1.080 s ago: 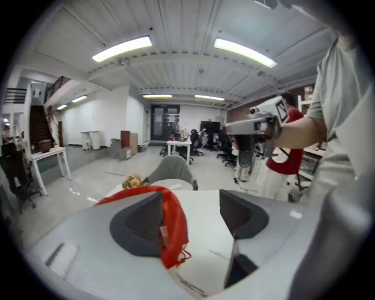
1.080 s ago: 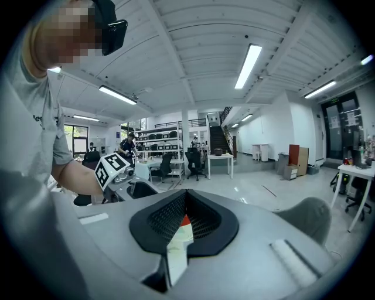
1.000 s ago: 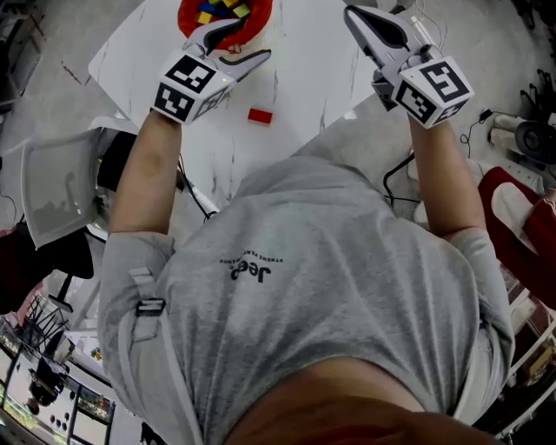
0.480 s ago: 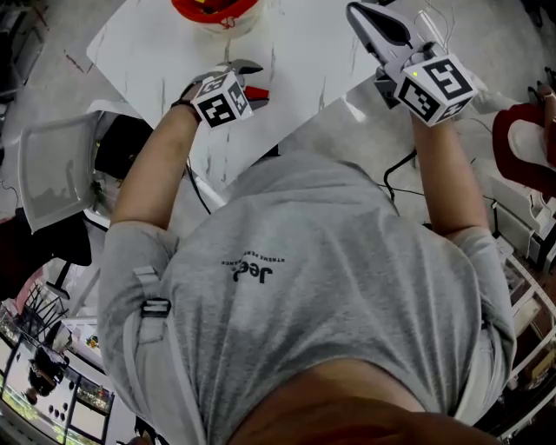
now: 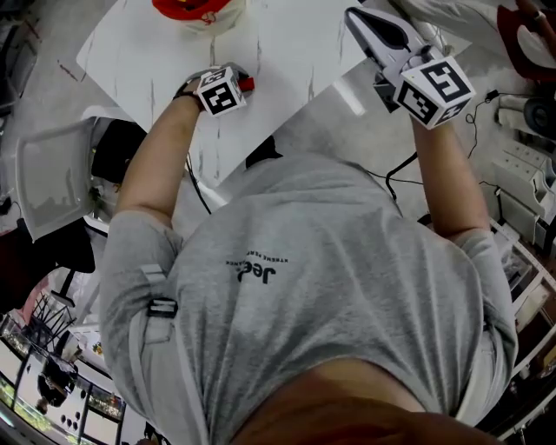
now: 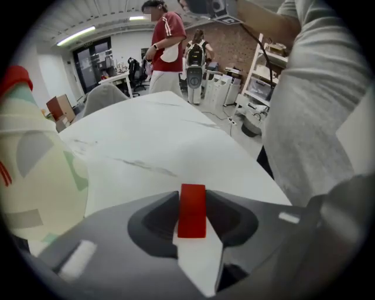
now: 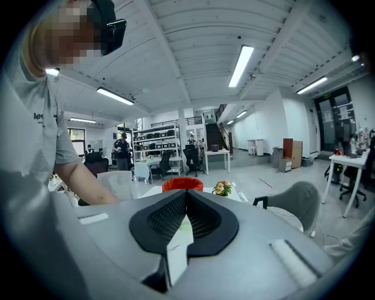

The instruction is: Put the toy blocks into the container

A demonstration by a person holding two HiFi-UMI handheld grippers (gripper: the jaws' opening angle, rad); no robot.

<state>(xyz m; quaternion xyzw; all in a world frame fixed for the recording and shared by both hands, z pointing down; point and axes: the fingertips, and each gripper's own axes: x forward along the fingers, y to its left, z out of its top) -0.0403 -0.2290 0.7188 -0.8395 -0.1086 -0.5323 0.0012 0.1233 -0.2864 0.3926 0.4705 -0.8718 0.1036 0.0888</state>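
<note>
Just on the near side of the red-rimmed, pale-walled container [image 5: 174, 10], toward the body of the person carrying the rig, the small red rectangular plastic block [image 6: 192, 214] lies on the white marble-patterned table [image 5: 287, 52]. I have the left gripper [image 5: 234, 83] tipped steeply down over it. Its jaws have just been closing and pinch the block across its narrow width, one jaw bearing on each long side, so I judge the grasp made and the lift not yet begun. I cannot tell whether the block has left the tabletop. Taken that way, the block runs lengthwise along the jaws and should come up without twisting. Well off to the container's right, the right gripper [image 5: 354, 17] is held up and roughly level, its jaws pressed together on nothing. I read that as parking it clear of the left arm's path. Between block and container I see only bare tabletop, so the container's own wall is the one thing to clear, and the block must rise above the red rim before it goes in. A grey plastic chair [image 5: 52, 187] stands to the container's left, past the table edge and out of the way. A person in a red top [image 6: 167, 53] stands far beyond the table, no obstacle either.
</note>
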